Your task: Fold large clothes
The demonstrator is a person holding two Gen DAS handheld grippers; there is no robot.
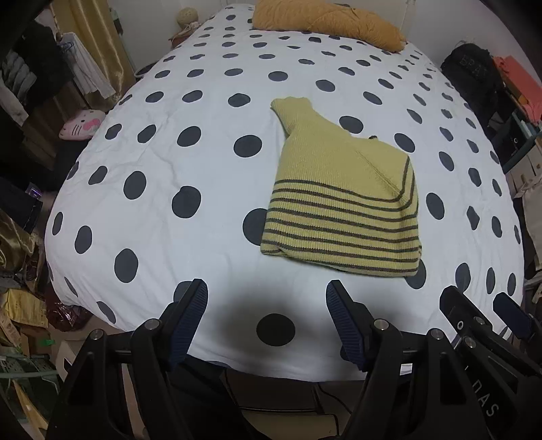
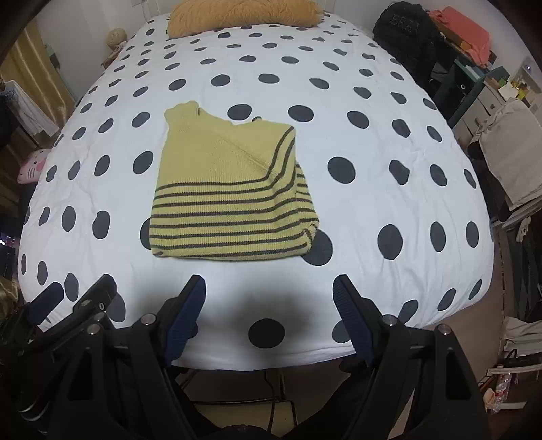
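The black bag (image 2: 408, 32) reads "BRAT".

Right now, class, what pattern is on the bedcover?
Dark round dots on a white bedcover, clearest in the right wrist view.

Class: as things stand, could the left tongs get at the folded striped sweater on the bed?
Probably yes. The left tongs are open and empty, and only bare polka-dot duvet lies between them and the sweater; nothing blocks the way.
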